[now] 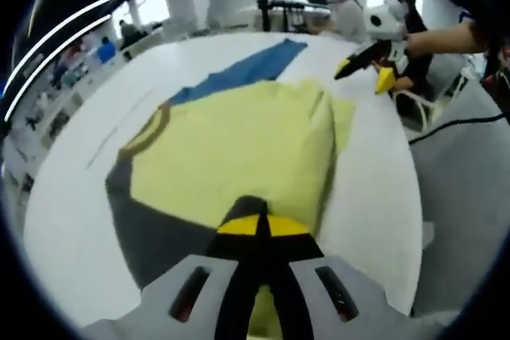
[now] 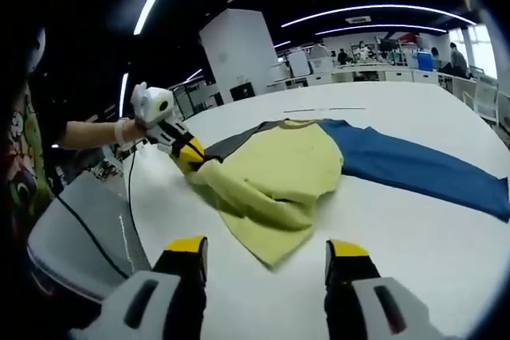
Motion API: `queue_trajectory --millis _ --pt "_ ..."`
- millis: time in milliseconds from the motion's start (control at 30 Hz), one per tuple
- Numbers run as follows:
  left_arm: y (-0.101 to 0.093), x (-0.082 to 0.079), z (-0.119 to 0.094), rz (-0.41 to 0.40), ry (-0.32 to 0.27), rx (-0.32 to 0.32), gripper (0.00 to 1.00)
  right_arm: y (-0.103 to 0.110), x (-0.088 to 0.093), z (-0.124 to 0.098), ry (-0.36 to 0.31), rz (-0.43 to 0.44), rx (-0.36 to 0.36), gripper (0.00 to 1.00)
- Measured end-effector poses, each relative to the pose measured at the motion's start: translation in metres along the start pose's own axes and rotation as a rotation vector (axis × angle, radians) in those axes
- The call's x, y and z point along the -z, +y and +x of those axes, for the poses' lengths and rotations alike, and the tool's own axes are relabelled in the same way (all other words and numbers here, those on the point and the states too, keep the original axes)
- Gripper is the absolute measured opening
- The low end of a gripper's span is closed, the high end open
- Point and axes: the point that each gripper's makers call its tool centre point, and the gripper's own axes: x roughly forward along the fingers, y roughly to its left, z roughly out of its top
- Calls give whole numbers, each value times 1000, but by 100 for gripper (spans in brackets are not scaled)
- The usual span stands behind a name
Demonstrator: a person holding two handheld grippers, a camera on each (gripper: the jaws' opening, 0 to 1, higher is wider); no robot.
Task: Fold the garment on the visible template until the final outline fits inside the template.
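Observation:
A garment with a yellow body point(image 1: 239, 149), a blue sleeve point(image 1: 247, 69) and a dark grey sleeve point(image 1: 151, 236) lies on the white table point(image 1: 72, 212), its right side folded over. My left gripper point(image 1: 255, 224) is shut on the yellow fabric at the near edge; in the right gripper view the left gripper point(image 2: 190, 155) pinches that same yellow garment point(image 2: 271, 169). The blue sleeve point(image 2: 414, 165) stretches flat to the right. My right gripper point(image 2: 267, 248) stands open above the table, just short of the folded corner. In the left gripper view the right gripper point(image 1: 370, 69) hovers open beyond the garment.
A thin dark line point(image 2: 323, 110) marks the table behind the garment. A black cable point(image 2: 96, 236) runs along a grey surface point(image 2: 72, 236) beside the table. People point(image 1: 351, 5) sit at desks in the background. A person's arm point(image 2: 88, 133) holds the left gripper.

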Motion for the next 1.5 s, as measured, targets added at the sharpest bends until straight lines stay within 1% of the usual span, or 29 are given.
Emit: queue_trajectory --millis 33,67,100,167,200,233,267,300,333,400,467,533,667,733,800,867,900,967,1000,1067,1167,1200,1233,1300,1367,1400,1433,1467,1500 --pt "1 -4 -4 -51 -30 4 0 0 0 0 0 0 0 59" --pt "2 -5 -5 -63 -40 5 0 0 0 0 1 -1 0 58" --pt "6 -12 -12 -143 -87 8 0 0 0 0 0 0 0 58" --pt "10 -20 -20 -223 -154 31 0 0 0 0 1 4 -1 58" --pt "16 -22 -27 -297 -191 40 0 0 0 0 2 2 -2 57" --pt "27 -22 -35 -353 -217 25 0 0 1 0 5 0 -4 57" --pt "33 -23 -41 -378 -239 15 0 1 1 1 5 -1 -4 58" --pt "44 -24 -52 -412 -278 1 0 1 -1 1 -3 0 -5 58" --pt "47 -25 -59 -440 -298 -13 0 1 -1 1 -4 1 -5 58" --pt "60 -24 -76 -477 -343 -46 0 1 -1 1 1 1 -4 58" --pt "67 -21 -85 -503 -361 -71 0 1 0 2 0 3 -6 58" --pt "80 -15 -103 -537 -401 -128 0 1 0 2 3 0 -5 58" --pt "101 0 -129 -622 -466 -204 0 2 -1 4 11 -6 -11 58" --pt "114 7 -144 -656 -499 -251 0 2 -2 3 12 -9 -16 58" --pt "122 13 -157 -686 -524 -296 0 1 -4 3 12 -11 -16 58" --pt "129 21 -167 -705 -541 -332 0 0 -6 2 14 -18 -15 58" --pt "135 29 -174 -727 -544 -358 0 0 -6 2 17 -19 -14 58" --pt "142 43 -183 -754 -554 -386 0 -1 -7 2 19 -24 -14 58" --pt "145 49 -185 -763 -548 -393 0 -1 -7 2 19 -22 -15 58" --pt "153 66 -191 -808 -534 -432 0 -1 -7 2 25 -26 -16 58" --pt "159 90 -199 -812 -493 -475 0 -1 -6 2 33 -28 -18 58" --pt "160 95 -200 -816 -489 -485 0 -2 -7 2 33 -27 -19 58" --pt "162 101 -203 -836 -491 -495 0 -2 -6 3 38 -26 -19 58" --pt "173 117 -209 -848 -482 -519 0 -3 -5 3 48 -31 -19 58" --pt "179 129 -212 -845 -468 -538 0 -4 -4 4 58 -29 -17 58" --pt "184 141 -215 -857 -452 -551 0 -5 -3 4 62 -32 -17 58" --pt "187 147 -217 -861 -447 -560 0 -5 -4 5 63 -33 -18 58" --pt "192 157 -222 -893 -451 -579 0 -5 -4 5 64 -32 -19 58" --pt "195 161 -224 -905 -458 -588 0 -4 -4 6 64 -32 -19 58"
